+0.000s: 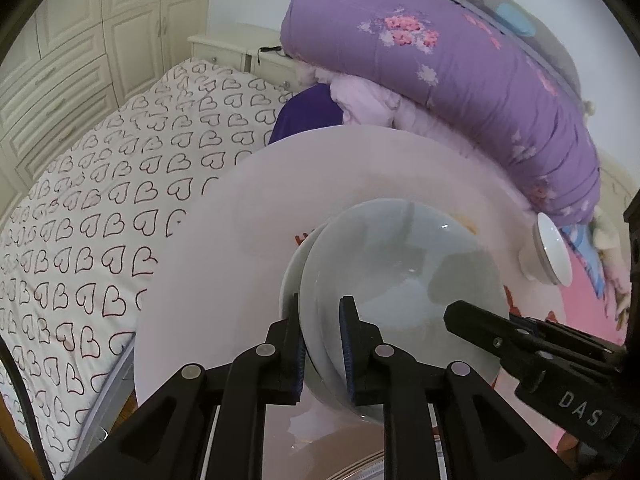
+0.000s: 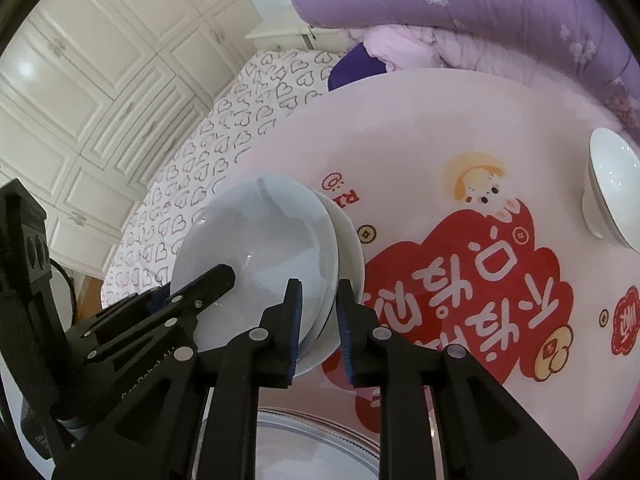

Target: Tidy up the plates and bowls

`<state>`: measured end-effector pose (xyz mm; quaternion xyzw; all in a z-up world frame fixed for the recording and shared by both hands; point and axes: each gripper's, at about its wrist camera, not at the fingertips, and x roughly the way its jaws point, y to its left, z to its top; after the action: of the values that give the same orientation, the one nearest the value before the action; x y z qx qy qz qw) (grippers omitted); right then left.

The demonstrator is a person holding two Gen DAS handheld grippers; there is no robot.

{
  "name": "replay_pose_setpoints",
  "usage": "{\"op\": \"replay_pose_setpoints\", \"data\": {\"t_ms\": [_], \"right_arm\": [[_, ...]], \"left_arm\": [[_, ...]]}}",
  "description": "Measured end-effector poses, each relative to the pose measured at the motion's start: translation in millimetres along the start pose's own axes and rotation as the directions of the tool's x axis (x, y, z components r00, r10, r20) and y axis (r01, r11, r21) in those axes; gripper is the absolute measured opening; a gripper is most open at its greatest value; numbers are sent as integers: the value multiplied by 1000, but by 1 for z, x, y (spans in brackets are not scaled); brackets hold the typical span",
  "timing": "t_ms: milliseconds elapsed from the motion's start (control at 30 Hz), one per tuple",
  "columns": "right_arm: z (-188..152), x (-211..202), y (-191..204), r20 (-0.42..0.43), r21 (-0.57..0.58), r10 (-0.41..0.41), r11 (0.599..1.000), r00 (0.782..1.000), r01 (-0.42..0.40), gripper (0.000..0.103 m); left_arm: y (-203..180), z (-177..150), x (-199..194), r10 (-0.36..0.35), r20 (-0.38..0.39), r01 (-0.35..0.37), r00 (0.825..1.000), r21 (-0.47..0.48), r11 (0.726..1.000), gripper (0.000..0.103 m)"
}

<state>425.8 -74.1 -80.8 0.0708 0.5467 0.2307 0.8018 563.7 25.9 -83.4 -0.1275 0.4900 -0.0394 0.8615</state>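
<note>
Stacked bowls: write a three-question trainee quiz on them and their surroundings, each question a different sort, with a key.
1. The rim of the stacked bowls sits between the fingers of: A) both the left claw and the right claw; B) the left claw only; C) neither claw.
2. True or false: the single bowl touches the stacked bowls.
3. Fill in: the bedsheet beyond the table is printed with ____.

Key: 1. A. 2. False; it stands apart, near the table's far right edge. 3. Hearts.
</note>
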Motion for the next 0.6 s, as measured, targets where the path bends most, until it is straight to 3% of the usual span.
{"op": "replay_pose_setpoints", "data": {"t_ms": [333, 467, 600], "right_arm": [[0, -9, -9, 31, 64, 48, 997, 998, -50, 21], [-2, -19, -12, 74, 68, 58, 996, 996, -63, 38], [-2, -26, -16, 89, 74, 78, 994, 993, -85, 39]], "left_arm": [[11, 5, 0, -36, -9, 35, 999, -26, 999, 21], [8, 3, -3, -45, -3, 45, 999, -19, 999, 23], [4, 0, -4, -59, -9, 59, 998, -12, 998, 34]]}}
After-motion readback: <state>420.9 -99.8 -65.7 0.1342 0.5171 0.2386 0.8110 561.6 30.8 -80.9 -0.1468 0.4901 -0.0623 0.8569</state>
